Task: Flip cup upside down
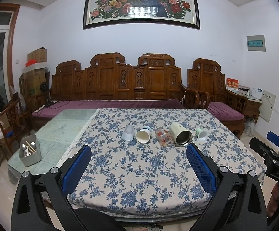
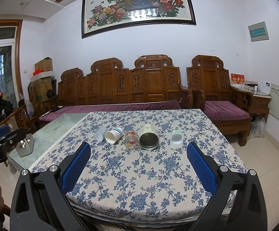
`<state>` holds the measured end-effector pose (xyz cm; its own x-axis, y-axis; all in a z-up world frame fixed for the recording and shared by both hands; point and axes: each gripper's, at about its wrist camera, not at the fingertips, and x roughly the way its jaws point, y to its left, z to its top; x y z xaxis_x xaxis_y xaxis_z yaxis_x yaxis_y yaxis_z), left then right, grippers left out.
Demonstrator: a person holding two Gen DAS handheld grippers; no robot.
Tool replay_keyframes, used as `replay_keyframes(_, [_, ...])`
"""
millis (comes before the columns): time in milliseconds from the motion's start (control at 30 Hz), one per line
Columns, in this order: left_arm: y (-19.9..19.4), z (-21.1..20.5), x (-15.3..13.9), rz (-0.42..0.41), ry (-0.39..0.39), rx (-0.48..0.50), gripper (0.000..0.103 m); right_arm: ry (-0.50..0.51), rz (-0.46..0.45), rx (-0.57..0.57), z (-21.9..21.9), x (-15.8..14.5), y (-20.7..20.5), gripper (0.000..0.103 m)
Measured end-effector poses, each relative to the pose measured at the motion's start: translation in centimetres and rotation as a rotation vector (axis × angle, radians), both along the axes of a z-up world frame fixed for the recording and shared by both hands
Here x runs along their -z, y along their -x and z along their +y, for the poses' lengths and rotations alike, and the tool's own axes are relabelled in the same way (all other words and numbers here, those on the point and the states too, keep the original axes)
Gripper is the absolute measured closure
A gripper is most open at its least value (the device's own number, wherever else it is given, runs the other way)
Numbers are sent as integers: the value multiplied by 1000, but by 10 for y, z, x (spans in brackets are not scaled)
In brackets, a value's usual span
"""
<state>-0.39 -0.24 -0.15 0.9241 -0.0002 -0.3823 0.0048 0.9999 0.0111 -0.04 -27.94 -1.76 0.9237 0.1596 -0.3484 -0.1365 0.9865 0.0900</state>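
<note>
**Five cups on their sides, both grippers spread and holding nothing**

The left gripper point(image 1: 138, 154) hangs over the near part of the cloth point(image 1: 139, 173), its blue pads point(image 1: 77, 167) wide apart with only fabric between them. The right gripper point(image 2: 138, 154) sits the same way, pads point(image 2: 202, 165) spread and nothing held.

Ahead of both grippers, well beyond the fingertips, a row of five cups lies tipped over on the cloth, mouths toward the cameras. From the left gripper's side: a clear plastic cup point(image 1: 128, 132), just beside it a white paper cup point(image 1: 143, 134) with a blue band, then a glass point(image 1: 164, 136) with red print, touching or nearly touching a cream tumbler point(image 1: 180, 133) with a steel inside. A small green-and-white cup point(image 1: 201, 134) lies apart at the far right of the row.

In the right wrist view the tumbler point(image 2: 149, 137) is straight ahead, between the fingers' lines; the glass point(image 2: 131, 137) and paper cup point(image 2: 114, 134) lie left of it, the clear cup point(image 2: 100, 133) further left, the small cup point(image 2: 176, 138) to the right.

Off the left gripper's left side, a grey tin point(image 1: 29, 151) with utensils stands on the bare glass table point(image 1: 66, 127). The right gripper also shows at the right edge of the left view.
</note>
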Motion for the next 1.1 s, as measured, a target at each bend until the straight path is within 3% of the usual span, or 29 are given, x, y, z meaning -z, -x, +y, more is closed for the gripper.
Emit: replay_keyframes(1100, [-3, -5, 12, -1, 2, 0, 8, 0, 1, 0, 0, 0, 0, 3])
